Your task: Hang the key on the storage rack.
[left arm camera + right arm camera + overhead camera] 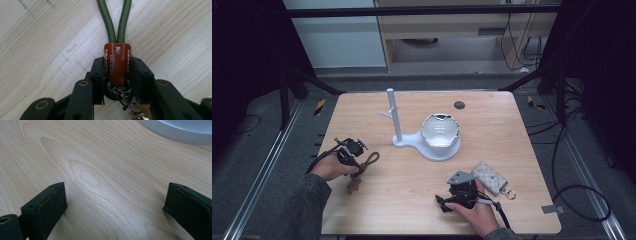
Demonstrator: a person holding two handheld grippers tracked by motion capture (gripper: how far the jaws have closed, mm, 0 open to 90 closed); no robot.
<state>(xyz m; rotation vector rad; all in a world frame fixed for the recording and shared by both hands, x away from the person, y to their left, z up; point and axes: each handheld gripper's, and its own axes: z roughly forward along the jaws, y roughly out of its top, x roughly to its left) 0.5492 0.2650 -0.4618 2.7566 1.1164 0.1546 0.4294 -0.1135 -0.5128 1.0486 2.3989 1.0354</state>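
L gripper (117, 75) fingers (98, 75) closed tight on the brown leather tab (117, 62) of a keychain, pads pressing both sides; green cord loop (115, 20) runs out ahead over the bench (37, 50), metal rings (120, 93) bunched behind the tab. Keychain sits at bench's front-left. R gripper (115, 202) fingers wide apart, nothing btwn them, just bare wood. Nearby: white stand w/ post (393, 117), white bowl (440, 131) on its base, grey key pouch (489, 177) just beside R gripper.

Green cord keychain (117, 62), brown leather tab, lying flat on table
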